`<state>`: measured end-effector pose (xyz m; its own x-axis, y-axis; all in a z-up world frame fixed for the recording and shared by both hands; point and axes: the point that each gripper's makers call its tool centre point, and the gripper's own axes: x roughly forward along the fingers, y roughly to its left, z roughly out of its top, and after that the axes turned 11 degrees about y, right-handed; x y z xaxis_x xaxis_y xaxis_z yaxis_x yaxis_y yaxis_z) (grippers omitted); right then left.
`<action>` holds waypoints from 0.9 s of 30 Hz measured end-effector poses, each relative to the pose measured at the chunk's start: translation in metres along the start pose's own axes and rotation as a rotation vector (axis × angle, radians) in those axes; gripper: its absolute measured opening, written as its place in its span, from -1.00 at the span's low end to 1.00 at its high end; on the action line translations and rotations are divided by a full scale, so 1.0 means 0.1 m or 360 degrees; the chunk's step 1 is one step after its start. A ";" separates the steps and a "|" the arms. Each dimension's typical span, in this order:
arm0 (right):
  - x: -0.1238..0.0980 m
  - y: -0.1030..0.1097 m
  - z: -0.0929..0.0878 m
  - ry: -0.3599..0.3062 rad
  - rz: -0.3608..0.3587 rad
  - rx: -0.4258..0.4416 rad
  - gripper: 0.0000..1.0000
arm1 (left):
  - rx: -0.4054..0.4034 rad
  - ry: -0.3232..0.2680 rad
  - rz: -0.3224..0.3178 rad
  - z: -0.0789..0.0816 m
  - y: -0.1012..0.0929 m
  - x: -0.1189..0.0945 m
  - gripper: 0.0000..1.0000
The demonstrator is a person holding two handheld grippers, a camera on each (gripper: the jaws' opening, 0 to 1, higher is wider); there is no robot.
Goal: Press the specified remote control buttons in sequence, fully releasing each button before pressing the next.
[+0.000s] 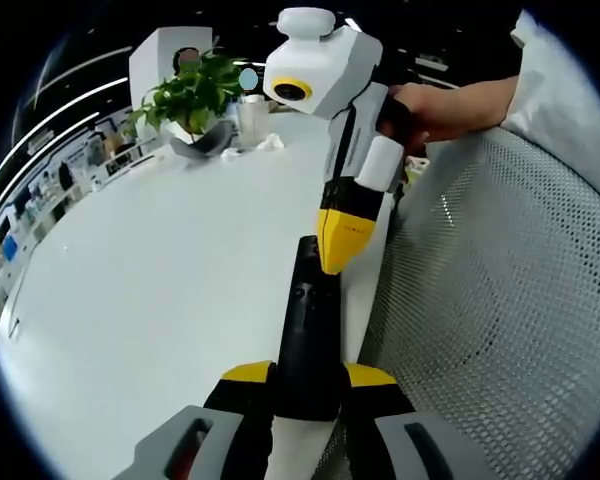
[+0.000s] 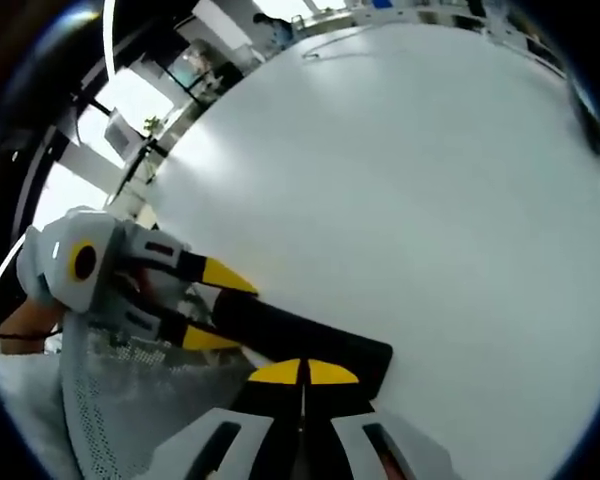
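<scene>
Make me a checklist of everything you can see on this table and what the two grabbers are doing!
Surface: white table, mostly bare.
Job's things: black remote control at the table's edge, next to a grey mesh chair.
Clutter: potted plant, a cup and crumpled white bits at the far end.
Grippers: left gripper clamps the remote's near end; right gripper has its yellow tips closed together, on the remote's far end.
Cables: nothing seen.
Surroundings: a person's hand on the right gripper; shelves and ceiling lights behind.
</scene>
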<state>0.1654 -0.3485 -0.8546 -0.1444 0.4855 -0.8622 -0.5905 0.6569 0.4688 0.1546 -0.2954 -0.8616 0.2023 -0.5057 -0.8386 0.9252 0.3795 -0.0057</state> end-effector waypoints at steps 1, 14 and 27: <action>0.00 0.00 0.00 -0.0005 -0.0010 -0.0013 -1.00 | 0.0001 0.0000 -0.0001 0.00 0.00 0.00 -0.50; -0.01 -0.01 0.03 -0.0021 0.0015 0.0042 -1.00 | 0.0007 -0.0002 0.0006 0.00 0.00 0.00 -0.51; -0.06 -0.07 0.08 -0.0081 -0.0042 0.0049 -1.00 | 0.0012 0.0000 0.0006 0.00 -0.01 0.00 -0.51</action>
<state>0.1767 -0.3511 -0.8508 -0.0880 0.4960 -0.8639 -0.5689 0.6869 0.4523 0.1541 -0.2958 -0.8613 0.2060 -0.5042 -0.8387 0.9267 0.3759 0.0017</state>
